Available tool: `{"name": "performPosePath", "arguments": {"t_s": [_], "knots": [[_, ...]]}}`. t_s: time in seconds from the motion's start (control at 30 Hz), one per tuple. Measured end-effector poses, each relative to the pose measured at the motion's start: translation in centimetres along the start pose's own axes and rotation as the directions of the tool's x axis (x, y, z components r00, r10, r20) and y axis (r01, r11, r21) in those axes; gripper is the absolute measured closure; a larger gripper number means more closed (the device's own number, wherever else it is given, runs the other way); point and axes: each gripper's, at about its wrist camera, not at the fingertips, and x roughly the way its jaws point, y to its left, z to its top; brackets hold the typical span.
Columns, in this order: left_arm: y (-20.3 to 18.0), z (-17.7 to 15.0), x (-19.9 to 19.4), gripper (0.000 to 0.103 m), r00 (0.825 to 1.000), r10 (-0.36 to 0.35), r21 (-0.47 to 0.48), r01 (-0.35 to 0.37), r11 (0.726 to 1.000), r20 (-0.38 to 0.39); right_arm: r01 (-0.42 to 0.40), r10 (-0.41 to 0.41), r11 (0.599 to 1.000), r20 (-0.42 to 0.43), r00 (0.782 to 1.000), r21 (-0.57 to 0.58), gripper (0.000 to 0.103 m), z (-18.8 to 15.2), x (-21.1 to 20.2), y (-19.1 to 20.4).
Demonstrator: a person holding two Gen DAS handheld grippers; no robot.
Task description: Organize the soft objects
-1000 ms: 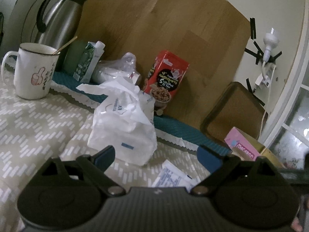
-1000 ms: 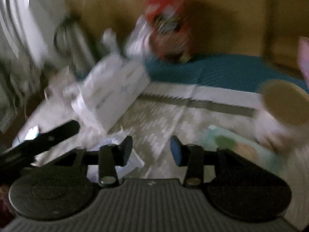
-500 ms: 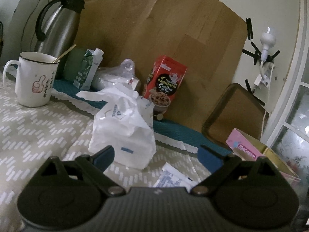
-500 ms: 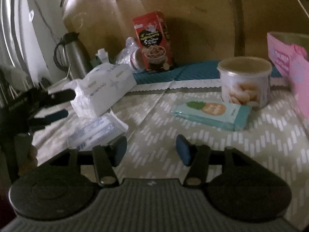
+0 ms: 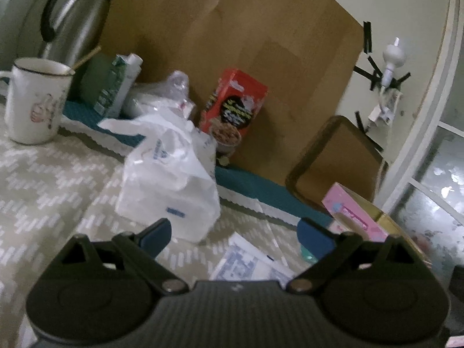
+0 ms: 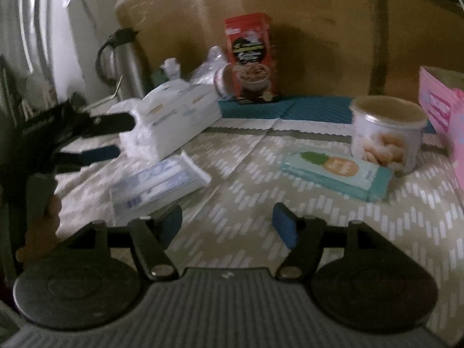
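A soft white tissue pack (image 5: 168, 179) (image 6: 179, 116) lies on the patterned tablecloth (image 6: 261, 174). My left gripper (image 5: 235, 236) (image 6: 124, 137) stands open just short of it, its fingers flanking the pack's near end without pressing. A flat white-and-blue pack (image 6: 159, 185) (image 5: 249, 264) lies in front of my right gripper (image 6: 229, 227), slightly left. The right jaws are opening, with nothing between them. A teal pack with a pineapple print (image 6: 336, 174) lies to the right.
A round biscuit tub (image 6: 388, 136) stands behind the teal pack, with a pink box (image 6: 443, 110) at the right edge. A red cereal box (image 6: 252, 58), clear bag (image 5: 168, 90), carton (image 5: 116, 87), steel flask (image 6: 121, 61) and mug (image 5: 34, 101) line the back.
The right gripper swung round from a blurred view, sank towards the table, and its jaws widened. The left gripper stayed open in place before the tissue pack.
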Motion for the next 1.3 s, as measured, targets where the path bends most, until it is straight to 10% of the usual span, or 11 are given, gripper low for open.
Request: {"name": "performPosePath", "arguments": {"t_s": [0.2, 0.47, 0.83, 1.3], "knots": [[0.0, 0.1, 1.3, 0.006, 0.985, -0.125, 0.006, 0.127, 0.992, -0.116, -0.059, 0.050, 0.985, -0.056, 0.997, -0.163, 0.026, 0.2, 1.1, 2.7], [0.7, 0.1, 1.8, 0.005, 0.984, -0.121, -0.043, 0.117, 0.992, -0.131, -0.219, 0.197, 0.937, -0.106, 0.975, -0.271, 0.027, 0.3, 1.0, 5.6], [0.0, -0.1, 2.4, 0.003, 0.979, -0.094, -0.008, 0.095, 0.995, -0.182, -0.171, 0.163, 0.975, -0.072, 0.984, -0.139, 0.026, 0.8, -0.2, 2.9], [-1.9, -1.1, 2.1, 0.004, 0.920, -0.287, 0.058, 0.312, 0.948, -0.267, -0.041, 0.022, 0.976, -0.090, 0.996, -0.213, 0.026, 0.3, 0.3, 1.9]]}}
